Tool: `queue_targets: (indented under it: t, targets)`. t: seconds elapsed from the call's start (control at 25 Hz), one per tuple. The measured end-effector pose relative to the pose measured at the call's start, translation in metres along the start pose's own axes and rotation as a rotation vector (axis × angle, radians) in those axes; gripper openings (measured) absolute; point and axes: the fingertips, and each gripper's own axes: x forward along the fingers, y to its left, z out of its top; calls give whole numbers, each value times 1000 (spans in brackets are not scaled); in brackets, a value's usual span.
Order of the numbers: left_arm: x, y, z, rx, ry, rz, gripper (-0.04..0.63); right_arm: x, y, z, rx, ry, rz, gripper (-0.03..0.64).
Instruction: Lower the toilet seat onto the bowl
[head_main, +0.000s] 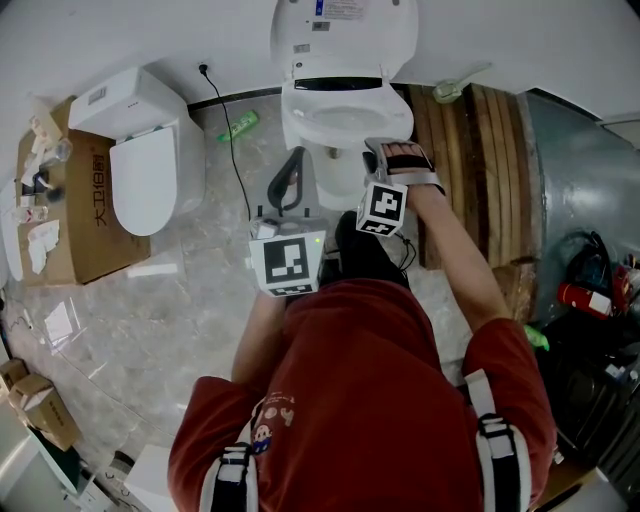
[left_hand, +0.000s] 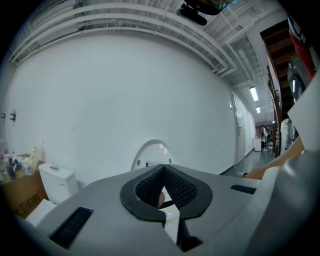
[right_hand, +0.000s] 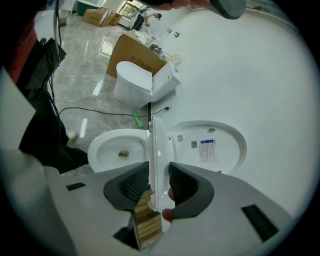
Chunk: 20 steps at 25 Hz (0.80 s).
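A white toilet stands against the wall with its lid up. In the right gripper view the toilet seat shows edge-on, tilted partway between the open bowl on the left and the lid on the right. My right gripper is shut on the seat's rim, one pad on each face. The head view has this gripper at the seat's right front edge. My left gripper hangs just left of the bowl, touching nothing. Its tips meet, with nothing between them.
A second white toilet stands at the left beside a cardboard box. A black cable and a green object lie on the marble floor between the toilets. Wooden slats and grey metal stand at the right.
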Motion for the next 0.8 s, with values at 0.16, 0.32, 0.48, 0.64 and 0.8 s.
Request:
queue_targets:
  t: [0.16, 0.32, 0.48, 0.64, 0.8]
  targets:
    - [-2, -2, -6, 1, 13, -7, 12, 2, 14, 0, 9, 1, 28, 127]
    - [-4, -3, -11, -3, 20, -8, 12, 0, 22, 1, 0, 2, 31, 127]
    - [-5, -4, -16, -3, 32, -7, 12, 1, 33, 0, 9, 1, 48, 127]
    - [-5, -5, -22, -5, 46, -5, 12, 2, 41, 0, 11, 0, 65, 127]
    - [-5, -5, -28, -6, 61, -2, 12, 7, 52, -2, 13, 13, 81, 127]
